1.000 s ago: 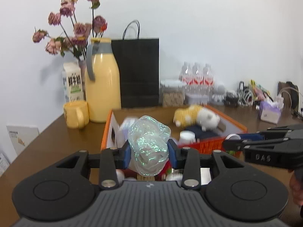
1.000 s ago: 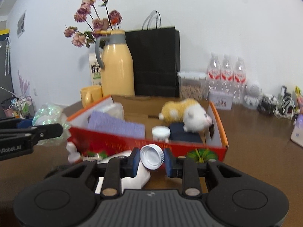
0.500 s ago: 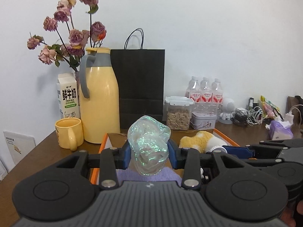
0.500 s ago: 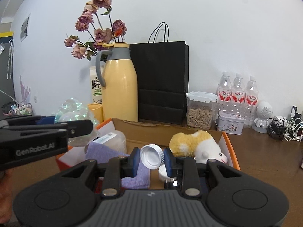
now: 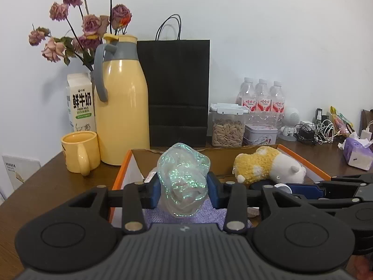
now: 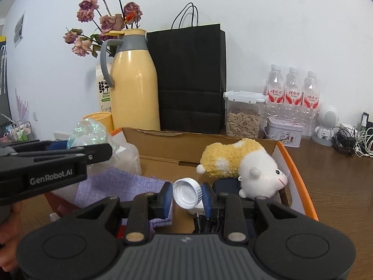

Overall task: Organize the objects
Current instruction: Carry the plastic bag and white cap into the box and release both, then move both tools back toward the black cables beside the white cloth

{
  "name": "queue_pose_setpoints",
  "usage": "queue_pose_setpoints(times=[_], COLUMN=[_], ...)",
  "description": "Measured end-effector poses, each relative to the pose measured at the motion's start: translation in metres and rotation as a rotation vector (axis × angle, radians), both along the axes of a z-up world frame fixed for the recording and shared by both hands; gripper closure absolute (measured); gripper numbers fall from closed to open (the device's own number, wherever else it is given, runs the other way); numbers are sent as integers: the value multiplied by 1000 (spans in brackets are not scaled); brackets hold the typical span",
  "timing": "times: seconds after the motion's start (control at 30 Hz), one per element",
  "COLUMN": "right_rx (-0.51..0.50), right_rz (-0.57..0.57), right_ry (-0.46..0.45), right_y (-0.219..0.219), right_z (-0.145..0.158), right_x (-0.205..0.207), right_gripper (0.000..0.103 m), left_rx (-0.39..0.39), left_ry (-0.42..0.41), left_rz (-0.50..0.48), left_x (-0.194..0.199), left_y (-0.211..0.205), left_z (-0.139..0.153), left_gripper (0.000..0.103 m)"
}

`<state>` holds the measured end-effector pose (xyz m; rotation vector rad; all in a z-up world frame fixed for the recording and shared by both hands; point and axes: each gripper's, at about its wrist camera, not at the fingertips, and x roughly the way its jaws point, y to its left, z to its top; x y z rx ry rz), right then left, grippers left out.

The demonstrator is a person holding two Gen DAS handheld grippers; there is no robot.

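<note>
My left gripper [image 5: 183, 192] is shut on a crumpled iridescent clear wrap [image 5: 183, 182] and holds it above the left part of an orange cardboard box [image 5: 121, 175]. My right gripper [image 6: 187, 197] is shut on a white bottle cap [image 6: 186, 192] and holds it over the same box [image 6: 296, 163]. In the box lie a purple cloth [image 6: 121, 184], a yellow and white plush sheep [image 6: 244, 165] and a dark blue item [image 6: 226, 185]. The left gripper shows at the left of the right wrist view [image 6: 100, 151].
Behind the box stand a yellow thermos [image 5: 121, 112], a yellow mug [image 5: 80, 151], a milk carton [image 5: 80, 102], a black paper bag [image 5: 178, 88], a seed jar [image 5: 227, 128], a tin [image 5: 261, 134], water bottles [image 5: 262, 99] and cables [image 5: 321, 130]. A purple tissue pack [image 5: 359, 154] lies right.
Both grippers have risen and moved forward over the box, each holding its object. The box and its contents now sit closer and lower in both views.
</note>
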<state>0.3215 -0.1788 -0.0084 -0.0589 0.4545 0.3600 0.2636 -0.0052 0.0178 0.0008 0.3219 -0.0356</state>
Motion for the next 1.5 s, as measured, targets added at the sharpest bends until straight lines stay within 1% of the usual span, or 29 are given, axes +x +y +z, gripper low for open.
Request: queue_pose_setpoints(times=[0.07,0.1,0.13,0.17,0.2,0.23,0.27,0.3,0.4,0.93,1.13,1.27,1.37,1.5], right_rx=[-6,-5,-6,-7,-7,-5,-2,2,13,-16,-43,-59,-65,-78], right_rz=[-6,-11,-17,-23,-34,-45,-55,-61,-70,-80,-72,-68,-60,-49], right_ry=[0,-6,-12,-17,-28,-37,-45,-52,-57,-90,-112,-115,-109,-91], right_y=[0,0,-1,-2,-3,-4,-6,-8,-11,-7,-5,-7,-9,-13], right_z=[-1,0,0,0,1,2,3,4,4,6,10,13,15,15], right_x=[-3,-4,-6,-8,-10,-12,-13,-14,-15,-23,-34,-45,-54,-68], right_gripper=[76,76,69,54,44,26,15,13,1,0,0,0,0,0], left_rx=[9,11,13,12,9,2,-5,-7,-1,0,16,25,48,28], left_ry=[-17,-25,-36,-52,-64,-81,-95,-100,-92,-123,-120,-130,-115,-99], left_rz=[9,14,23,36,46,56,61,66,70,66,83,99,114,118], left_x=[-5,-7,-10,-13,-15,-17,-19,-20,-20,-32,-31,-42,-49,-65], left_y=[-1,-2,-1,0,1,2,4,4,4,4,3,4,3,10], left_z=[1,3,5,6,8,9,10,10,10,13,11,13,16,18], left_gripper=[52,44,30,21,8,0,0,0,0,0,0,0,0,0])
